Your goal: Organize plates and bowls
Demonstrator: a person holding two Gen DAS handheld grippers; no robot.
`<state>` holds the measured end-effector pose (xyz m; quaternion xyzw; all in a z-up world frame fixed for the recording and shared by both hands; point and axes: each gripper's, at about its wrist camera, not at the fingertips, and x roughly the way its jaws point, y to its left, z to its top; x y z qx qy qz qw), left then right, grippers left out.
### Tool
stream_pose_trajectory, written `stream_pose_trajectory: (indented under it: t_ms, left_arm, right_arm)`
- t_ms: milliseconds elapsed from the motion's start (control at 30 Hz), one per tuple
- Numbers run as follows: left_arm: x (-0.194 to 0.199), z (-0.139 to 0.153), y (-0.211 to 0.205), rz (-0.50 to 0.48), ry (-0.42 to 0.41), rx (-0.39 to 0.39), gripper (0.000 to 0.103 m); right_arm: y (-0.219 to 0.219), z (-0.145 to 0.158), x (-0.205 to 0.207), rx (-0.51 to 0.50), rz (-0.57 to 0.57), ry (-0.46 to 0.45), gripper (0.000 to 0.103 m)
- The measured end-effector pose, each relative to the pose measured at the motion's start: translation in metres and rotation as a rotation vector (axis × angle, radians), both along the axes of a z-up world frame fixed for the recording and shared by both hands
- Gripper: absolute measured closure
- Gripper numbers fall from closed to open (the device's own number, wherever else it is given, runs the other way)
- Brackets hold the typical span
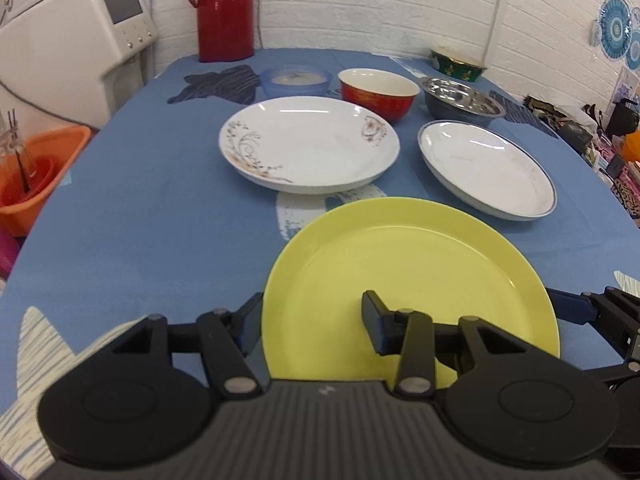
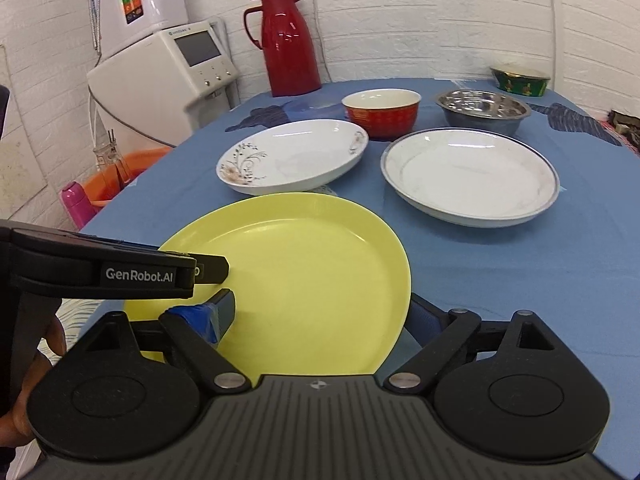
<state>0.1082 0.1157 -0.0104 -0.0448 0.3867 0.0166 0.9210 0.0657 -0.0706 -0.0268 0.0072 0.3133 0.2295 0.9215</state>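
My left claw (image 1: 312,328) straddles the near left rim of the yellow plate (image 1: 416,280): one finger sits outside the edge, the other over the plate's floor, and they stand apart with the rim between them. My right claw (image 2: 320,320) does the same on the plate's right side, one blue-taped finger (image 2: 208,320) over the plate and the other outside its rim. Both are spread wide; whether any pad actually presses the rim I cannot tell from here.

The yellow plate is plain, matte and shallow, with a raised lip, lying at the near edge of the worktop (image 1: 160,208) on its blue cloth. Beyond it sits a white plate with floral sprigs (image 1: 308,142), and to the right of that a white plate with a thin blue rim line (image 1: 486,168) (a little scuffed inside). Behind them stand a red bowl (image 1: 378,92) with a cream inside, a steel bowl (image 1: 462,98) and a pale blue lidded container (image 1: 296,79). A red thermos jug (image 1: 225,12) stands at the far edge by the brick wall.
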Motion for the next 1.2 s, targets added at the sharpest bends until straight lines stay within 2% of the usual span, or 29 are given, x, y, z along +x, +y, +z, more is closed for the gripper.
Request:
stream_pose_trajectory:
  t_ms: [133,267,500,667,700,733,767,833,933,1033,1200]
  left_arm:
    - [-0.001,-0.001,0.026,0.064,0.002,0.015,0.061]
    - [0.005,-0.014,0.045,0.094,0.024,0.004,0.061]
    - [0.012,-0.021,0.044,0.069,-0.001,0.001,0.06]
    - [0.011,-0.021,0.049,0.064,0.001,-0.014,0.06]
    - [0.01,-0.021,0.05,0.053,0.003,-0.029,0.059]
    - [0.01,-0.022,0.049,0.038,0.009,-0.047,0.046]
    - [0.01,-0.023,0.047,0.02,0.012,-0.059,0.039]
    - [0.01,-0.024,0.041,0.016,0.005,-0.041,0.037]
    - [0.009,-0.019,0.048,0.043,-0.017,-0.078,0.037]
    - [0.009,-0.004,0.065,0.084,-0.065,-0.095,0.036]
    - [0.045,0.019,0.09,0.11,-0.104,-0.143,0.035]
  right_arm:
    - [0.025,-0.003,0.008,0.011,0.05,0.004,0.025]
    - [0.041,-0.012,0.017,0.01,0.067,0.031,0.025]
    - [0.043,-0.013,0.02,-0.013,0.037,0.026,0.024]
    - [0.048,-0.013,0.019,-0.054,0.063,0.026,0.024]
    - [0.047,-0.013,0.018,-0.053,0.07,0.026,0.024]
    - [0.045,-0.013,0.017,-0.046,0.075,0.028,0.024]
    - [0.042,-0.013,0.017,-0.036,0.077,0.033,0.024]
    - [0.041,-0.012,0.017,-0.047,0.077,0.035,0.025]
    - [0.031,-0.005,0.016,-0.038,0.06,0.024,0.025]
    - [0.013,0.014,0.023,-0.027,0.003,-0.044,0.025]
    - [0.017,0.046,0.081,-0.06,0.032,-0.128,0.025]
